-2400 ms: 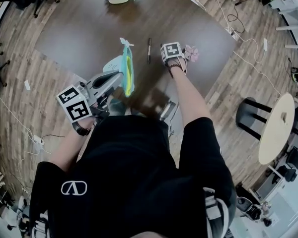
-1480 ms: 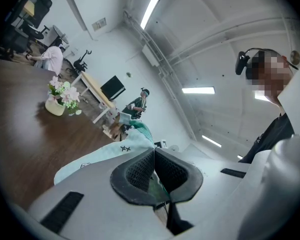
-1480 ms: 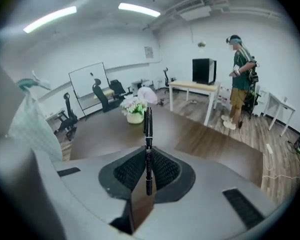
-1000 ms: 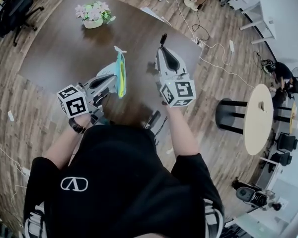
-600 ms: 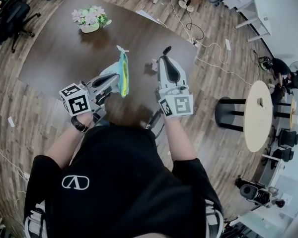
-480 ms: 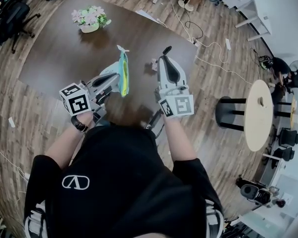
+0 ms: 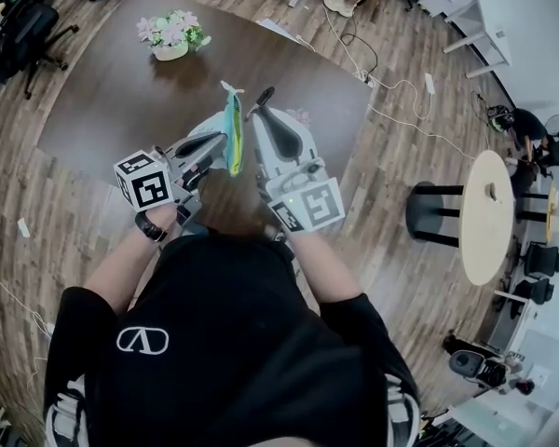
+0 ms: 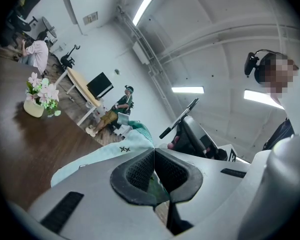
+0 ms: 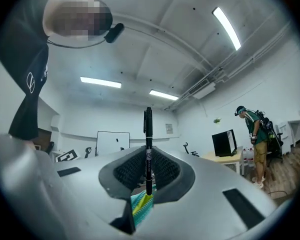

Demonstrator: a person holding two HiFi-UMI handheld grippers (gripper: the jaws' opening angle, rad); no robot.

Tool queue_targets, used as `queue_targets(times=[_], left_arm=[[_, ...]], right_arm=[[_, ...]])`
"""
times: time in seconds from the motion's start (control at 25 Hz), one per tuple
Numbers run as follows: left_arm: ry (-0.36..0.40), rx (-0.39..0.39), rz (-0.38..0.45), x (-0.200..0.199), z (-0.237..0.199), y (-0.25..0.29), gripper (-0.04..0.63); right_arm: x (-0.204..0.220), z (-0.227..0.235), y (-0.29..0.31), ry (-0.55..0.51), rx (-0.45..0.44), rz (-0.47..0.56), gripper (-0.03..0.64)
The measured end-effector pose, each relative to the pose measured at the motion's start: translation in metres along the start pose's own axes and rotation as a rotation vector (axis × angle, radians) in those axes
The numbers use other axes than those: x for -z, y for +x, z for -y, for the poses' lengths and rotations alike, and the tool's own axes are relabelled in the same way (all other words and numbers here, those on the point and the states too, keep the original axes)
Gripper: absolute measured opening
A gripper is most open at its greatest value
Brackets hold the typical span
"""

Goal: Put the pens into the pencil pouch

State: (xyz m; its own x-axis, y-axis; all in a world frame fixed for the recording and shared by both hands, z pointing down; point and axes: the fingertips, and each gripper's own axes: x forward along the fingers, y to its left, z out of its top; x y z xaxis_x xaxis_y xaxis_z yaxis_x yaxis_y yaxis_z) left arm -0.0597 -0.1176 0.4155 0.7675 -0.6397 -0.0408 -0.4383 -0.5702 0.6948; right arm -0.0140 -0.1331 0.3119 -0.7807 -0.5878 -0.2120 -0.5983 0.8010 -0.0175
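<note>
The dark table (image 7: 121, 91) carries a flower pot (image 7: 172, 33) at its far side. Above the table's near part, the left gripper (image 7: 222, 145) has its jaws closed on the edge of the teal pouch (image 7: 231, 130), which stands on edge in the air. Just beside it, the right gripper (image 7: 259, 115) has its jaws clamped on a black pen (image 9: 148, 144). The pen crosses the pads and sticks out well past them, its tip near the pouch's top.
</note>
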Motion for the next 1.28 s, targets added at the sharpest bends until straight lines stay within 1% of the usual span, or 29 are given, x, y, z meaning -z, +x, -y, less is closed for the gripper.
queue_targets(times=[0.2, 0.36, 0.48, 0.64, 0.72, 0.76, 0.84, 1.04, 1.28], left_arm=[[0.012, 0.018, 0.017, -0.008, 0.011, 0.002, 0.006], [0.014, 0.065, 0.057, -0.021, 0.028, 0.002, 0.006], [0.032, 0.104, 0.09, -0.03, 0.038, 0.002, 0.006], [0.035, 0.117, 0.108, -0.035, 0.041, 0.001, 0.006], [0.033, 0.117, 0.115, -0.035, 0.041, 0.0, 0.006], [0.033, 0.115, 0.119, -0.035, 0.041, -0.001, 0.006], [0.034, 0.111, 0.126, -0.034, 0.039, -0.002, 0.006], [0.028, 0.097, 0.128, -0.033, 0.037, -0.003, 0.006], [0.008, 0.067, 0.13, -0.03, 0.03, -0.005, 0.006]], right_arm=[[0.005, -0.006, 0.003, 0.052, -0.014, -0.01, 0.035], [0.016, -0.005, 0.002, 0.072, -0.008, -0.032, 0.035], [0.024, -0.006, 0.001, 0.1, -0.015, -0.052, 0.035], [0.029, -0.01, -0.001, 0.145, -0.044, -0.079, 0.042], [0.027, -0.012, -0.002, 0.155, -0.065, -0.08, 0.112], [0.027, -0.014, -0.003, 0.159, -0.074, -0.082, 0.127], [0.027, -0.015, -0.005, 0.163, -0.082, -0.082, 0.127], [0.02, -0.008, -0.01, 0.158, -0.046, -0.062, 0.126], [0.016, 0.028, -0.009, 0.109, 0.047, -0.079, 0.126]])
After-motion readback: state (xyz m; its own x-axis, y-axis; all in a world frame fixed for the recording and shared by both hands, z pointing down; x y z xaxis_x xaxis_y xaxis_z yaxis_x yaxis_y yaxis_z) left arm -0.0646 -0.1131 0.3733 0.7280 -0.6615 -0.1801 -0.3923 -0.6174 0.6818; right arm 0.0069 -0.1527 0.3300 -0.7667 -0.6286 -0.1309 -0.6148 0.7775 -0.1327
